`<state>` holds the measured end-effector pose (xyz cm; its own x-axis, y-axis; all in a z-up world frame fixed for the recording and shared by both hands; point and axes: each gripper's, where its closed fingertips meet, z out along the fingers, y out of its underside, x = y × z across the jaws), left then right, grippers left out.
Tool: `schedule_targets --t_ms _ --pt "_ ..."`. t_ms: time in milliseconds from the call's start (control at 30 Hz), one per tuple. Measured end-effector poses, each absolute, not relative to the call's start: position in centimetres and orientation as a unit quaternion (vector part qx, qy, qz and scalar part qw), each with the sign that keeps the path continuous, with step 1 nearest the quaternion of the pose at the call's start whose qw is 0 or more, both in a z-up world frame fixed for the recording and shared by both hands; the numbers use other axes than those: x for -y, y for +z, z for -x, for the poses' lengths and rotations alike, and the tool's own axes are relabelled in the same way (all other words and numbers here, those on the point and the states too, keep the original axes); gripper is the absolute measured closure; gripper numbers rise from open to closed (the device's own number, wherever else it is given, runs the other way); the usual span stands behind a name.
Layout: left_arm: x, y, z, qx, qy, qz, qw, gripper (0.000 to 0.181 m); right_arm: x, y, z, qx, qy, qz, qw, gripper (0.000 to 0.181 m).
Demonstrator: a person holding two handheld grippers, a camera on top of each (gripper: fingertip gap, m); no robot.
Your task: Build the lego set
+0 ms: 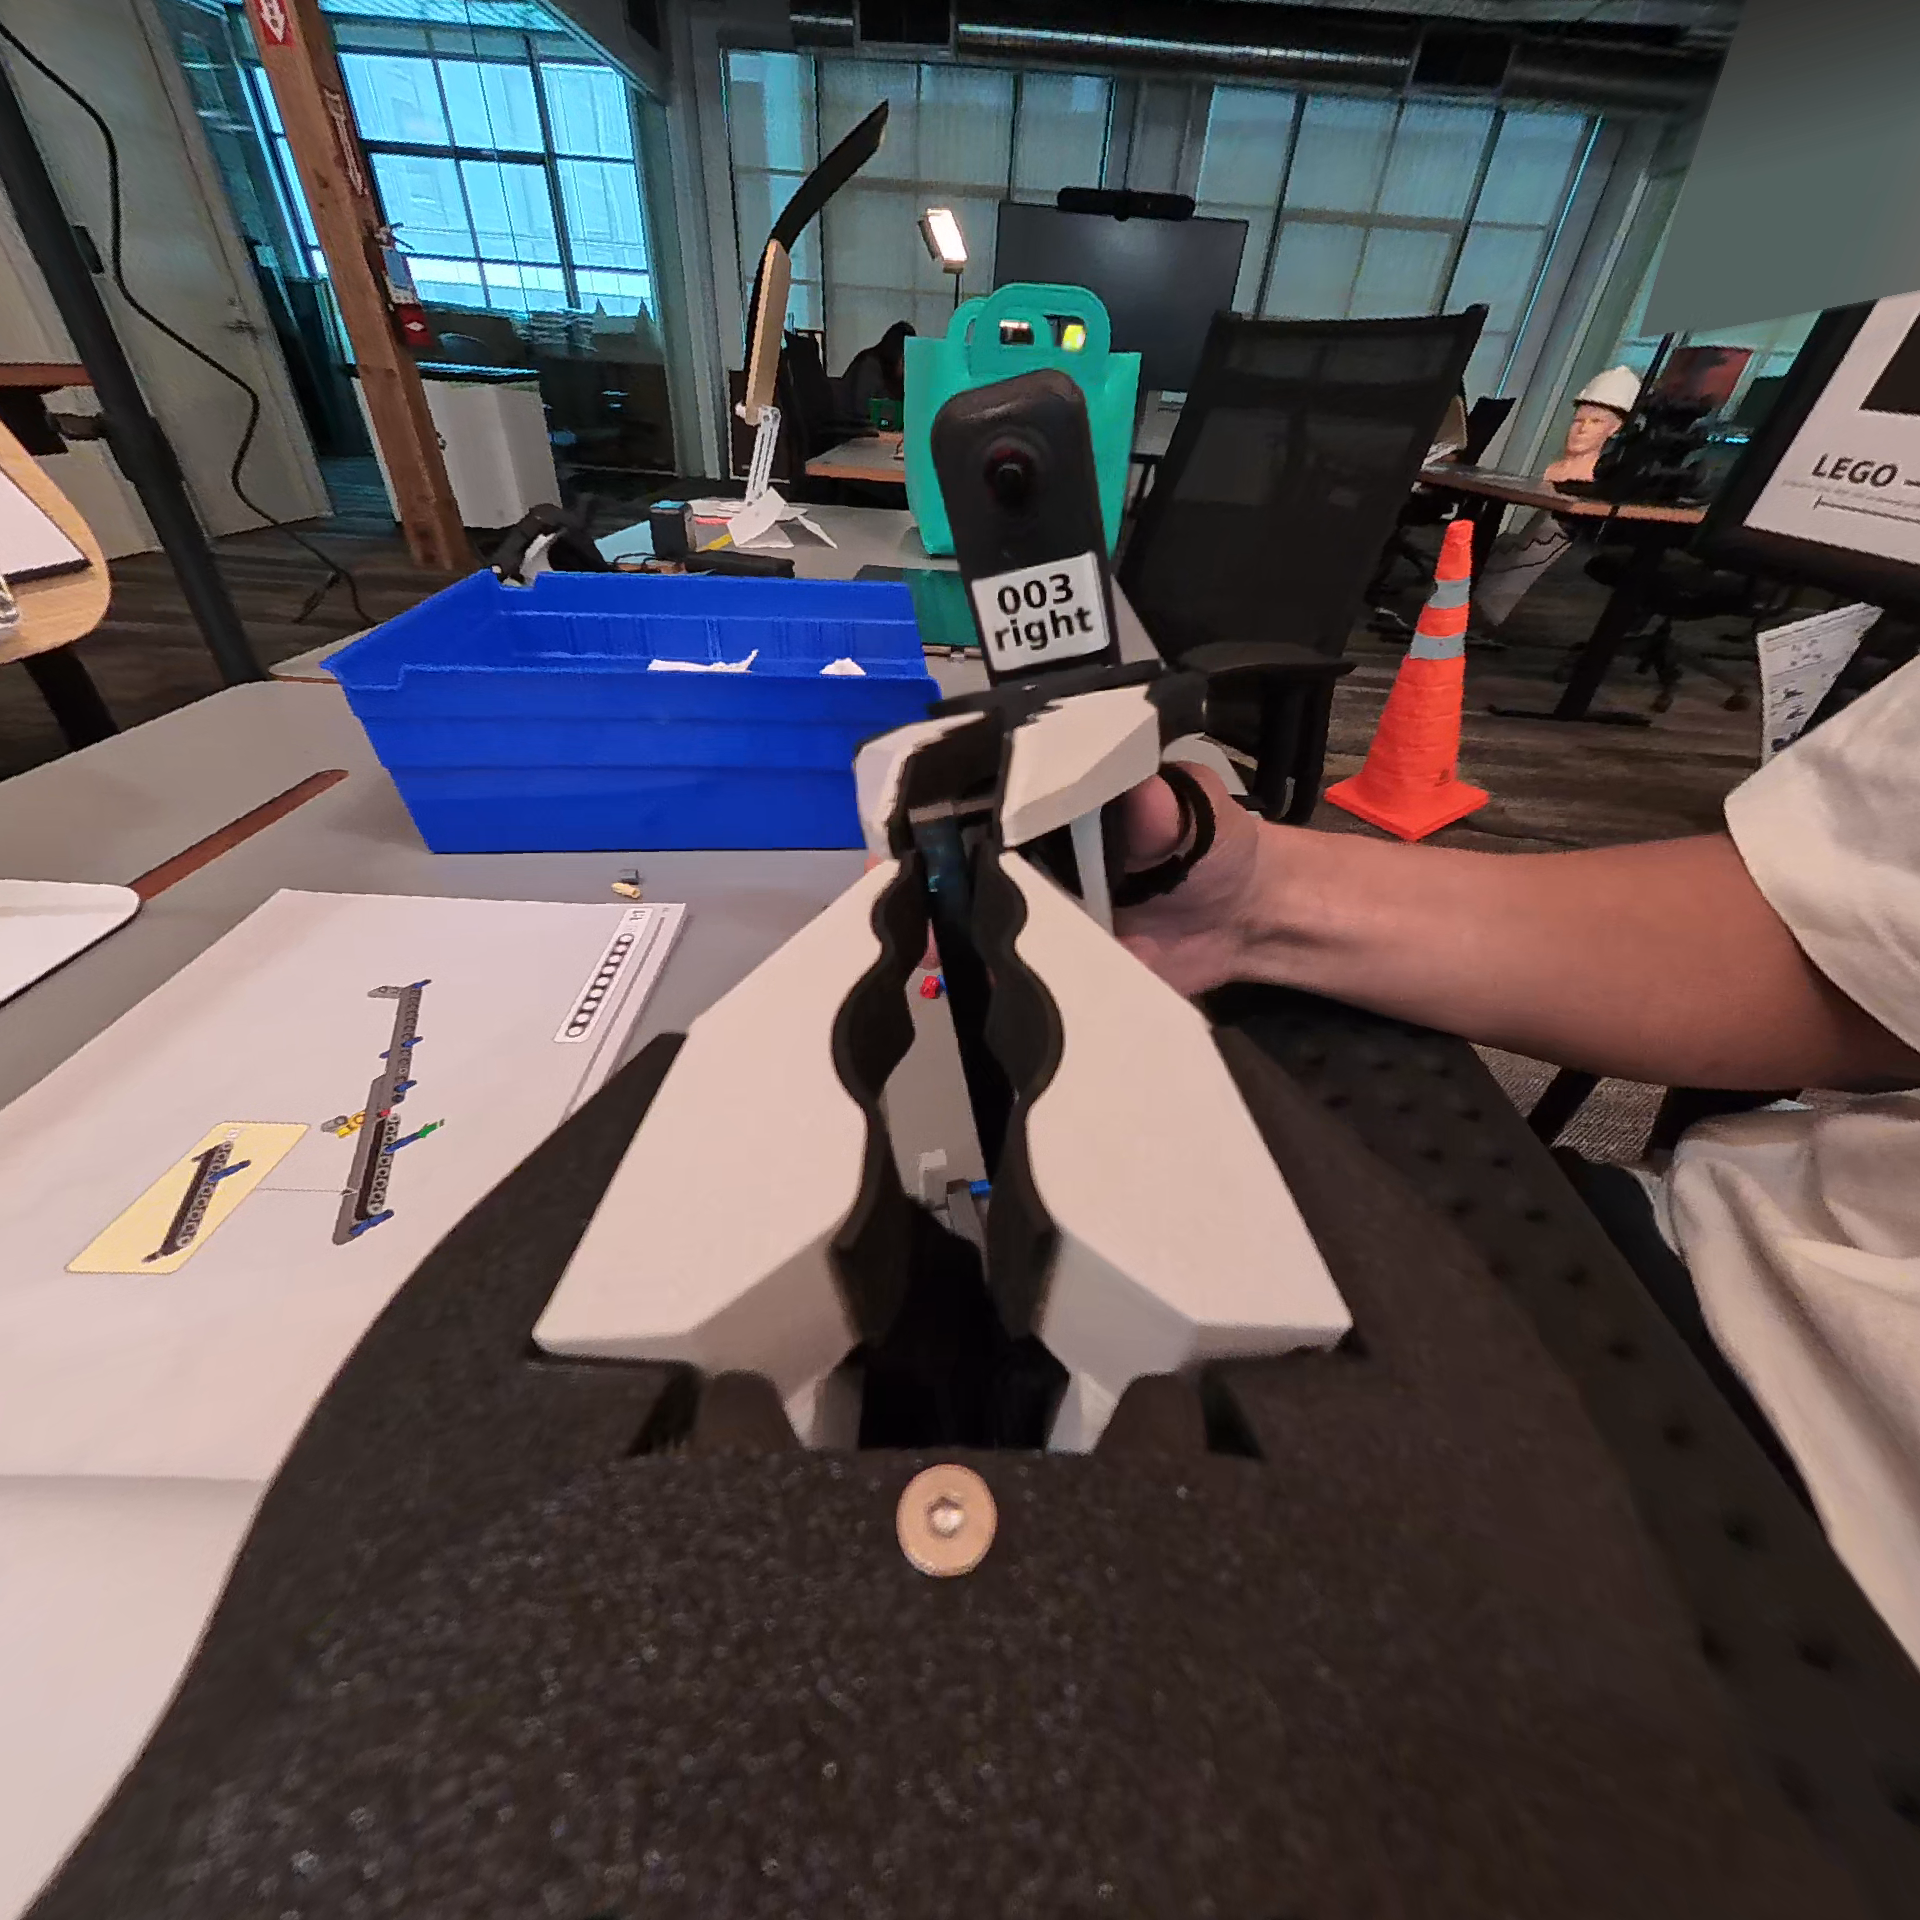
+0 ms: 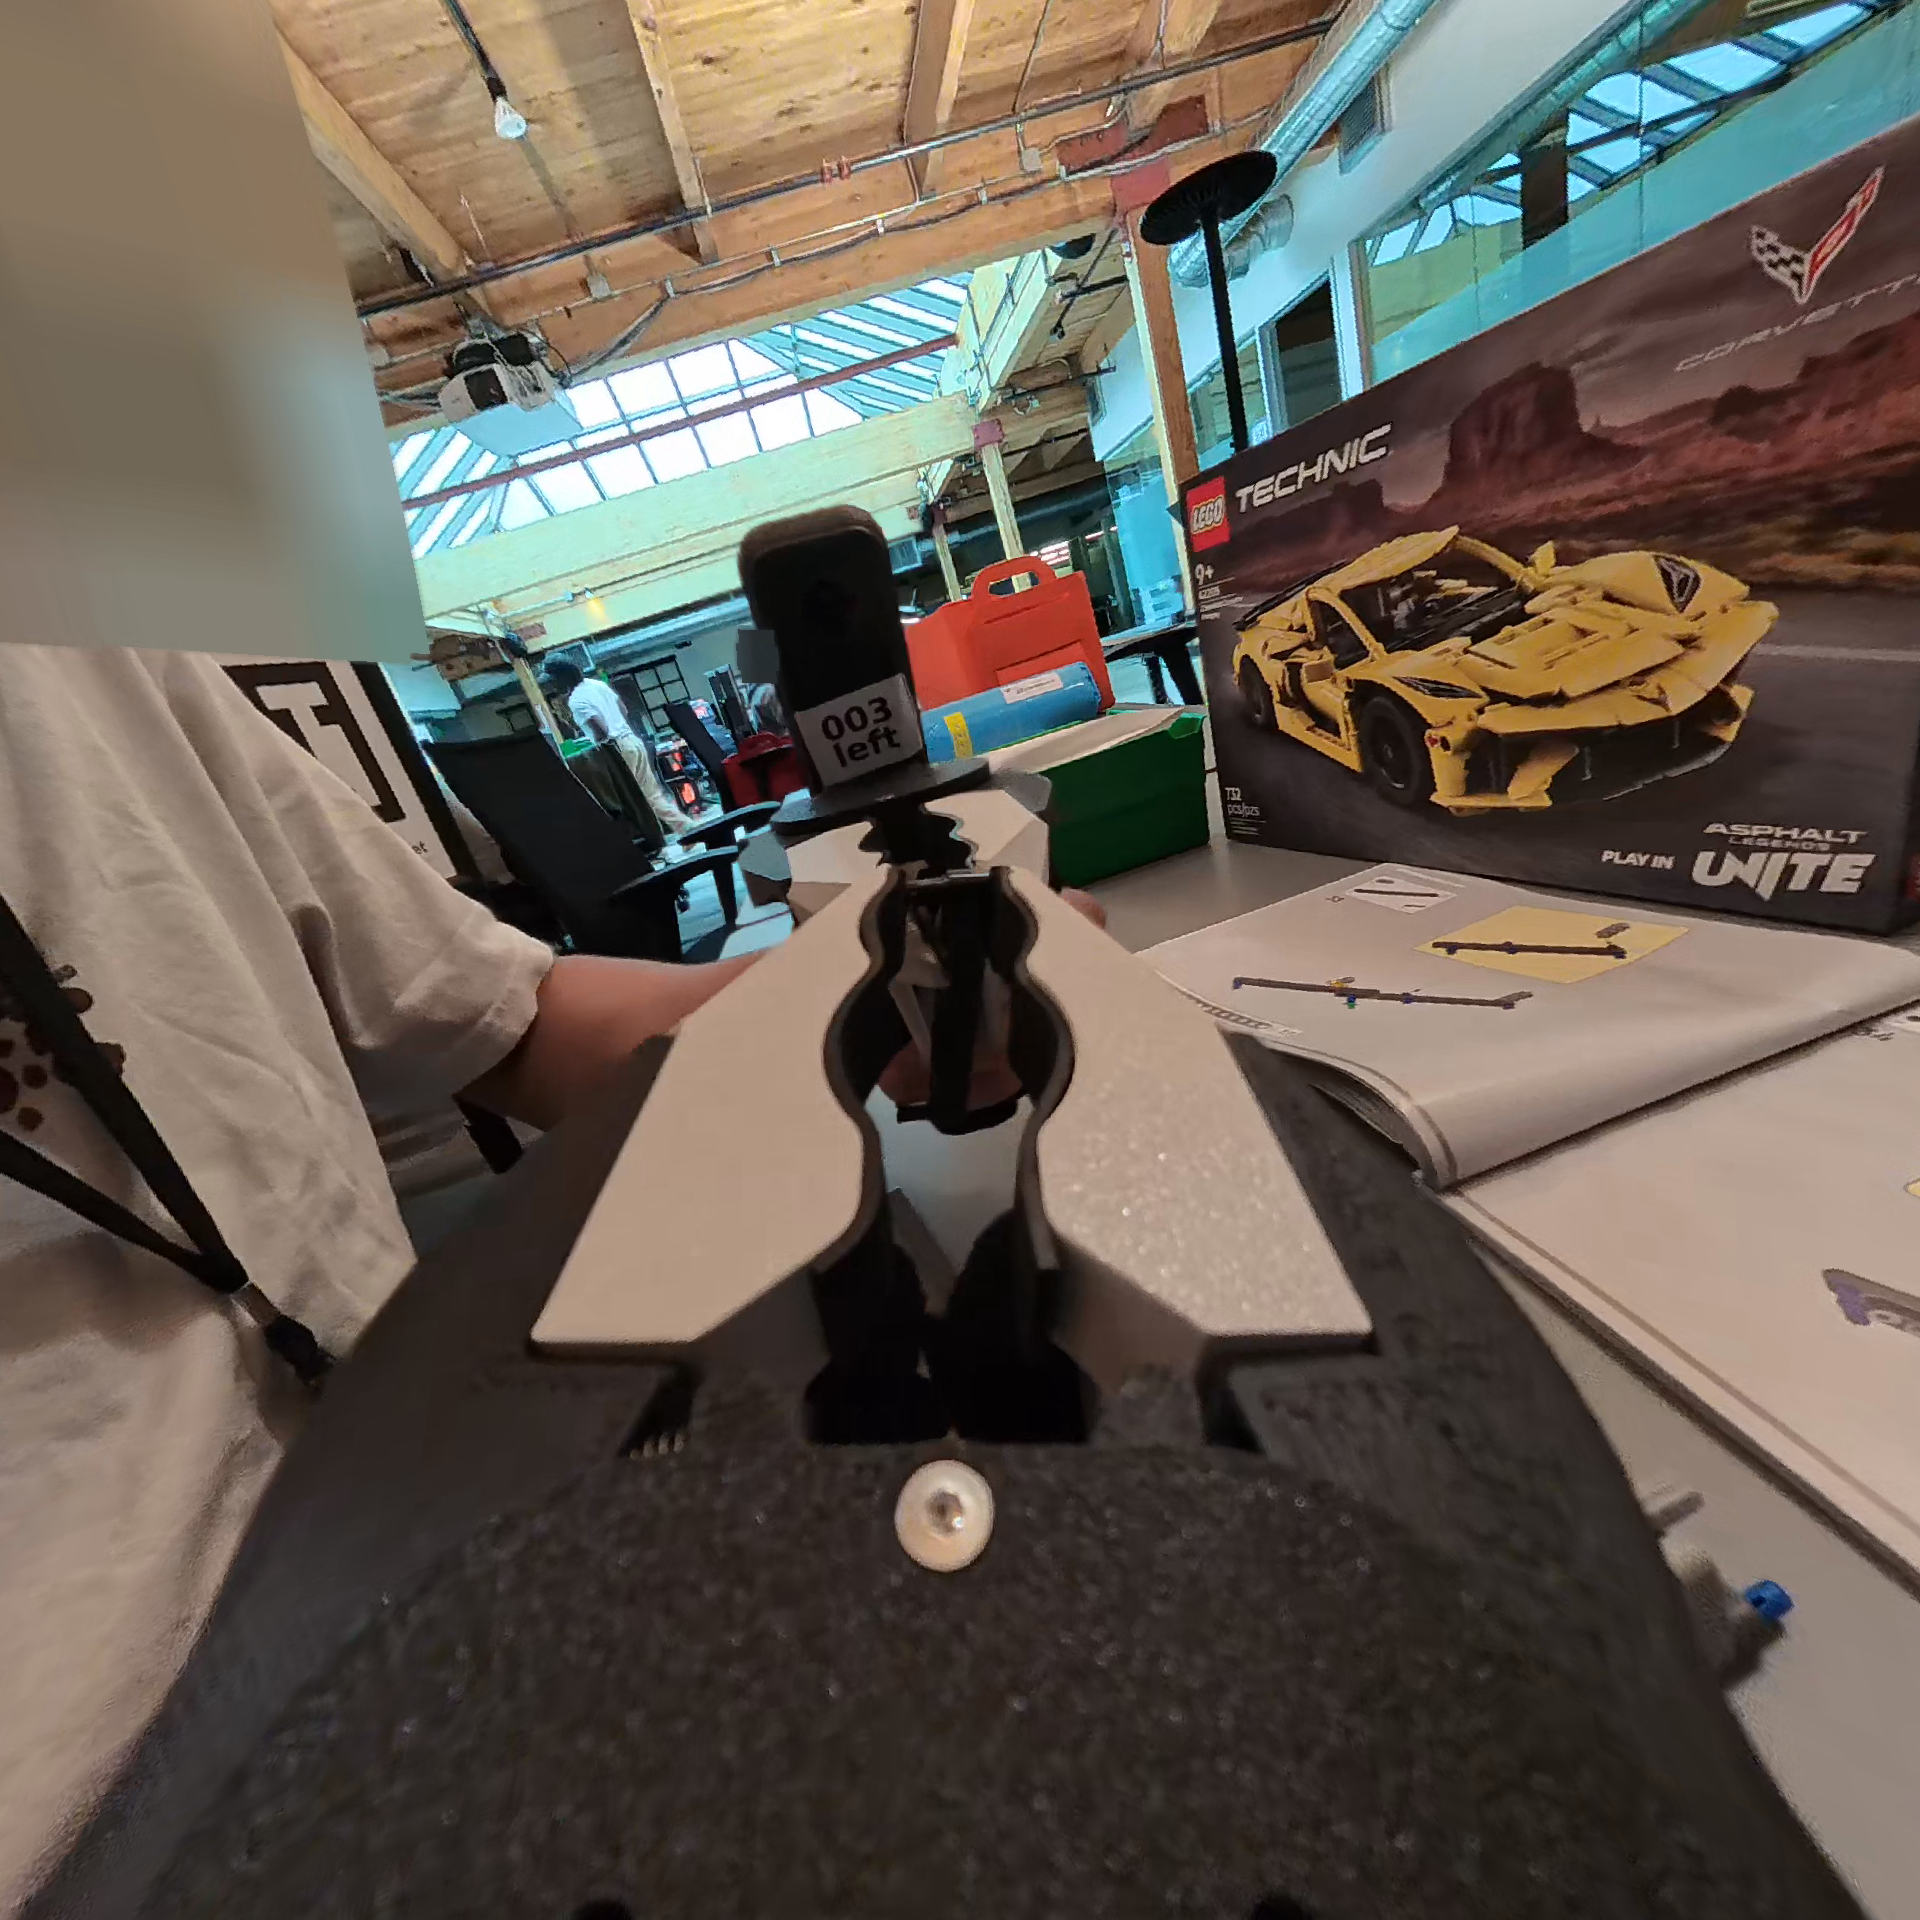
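**Both tongs meeting on one black beam**

Nearest my left camera, the left gripper (image 1: 948, 935) has its wavy-lined fingers (image 1: 769, 1122) drawn close around a long black lego beam (image 1: 971, 1049), which runs up between them. Facing it tip to tip, the right gripper (image 1: 940, 821) pinches the far end of that same beam, held in a hand (image 1: 1184, 894). From my right camera, the right gripper (image 2: 951, 904) meets the left gripper (image 2: 925, 831) over the table edge, the beam (image 2: 951, 1029) dark between them. Beside them on the grey table (image 1: 145, 790) I see the open instruction booklet (image 1: 312, 1091), and beyond it a blue bin (image 1: 644, 717). A lego set box (image 2: 1558, 623) stands behind the booklet (image 2: 1558, 997).
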<state>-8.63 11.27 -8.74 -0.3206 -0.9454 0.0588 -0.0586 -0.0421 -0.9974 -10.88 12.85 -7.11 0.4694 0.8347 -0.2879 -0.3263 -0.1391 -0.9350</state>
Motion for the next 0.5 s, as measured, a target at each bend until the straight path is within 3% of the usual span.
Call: schedule_targets --t_ms 133,267,400,500 --pt "-12.4 -9.1 8.5 -0.574 -0.556 0.455 0.394 0.174 -13.7 -7.4 10.7 0.183 0.468 0.599 0.624 0.165" --pt "-15.8 -9.6 8.3 -0.515 -0.549 0.524 0.399 0.174 -14.6 -7.4 9.7 0.141 0.459 0.604 0.637 0.142" --pt "-18.3 -9.5 8.6 -0.421 -0.622 0.571 0.332 0.174 -15.8 -9.2 9.0 0.116 0.416 0.648 0.628 0.150" --pt "-17.0 -9.2 8.7 -0.389 -0.699 0.555 0.228 0.174 -16.5 -10.9 10.2 0.117 0.419 0.680 0.590 0.149"
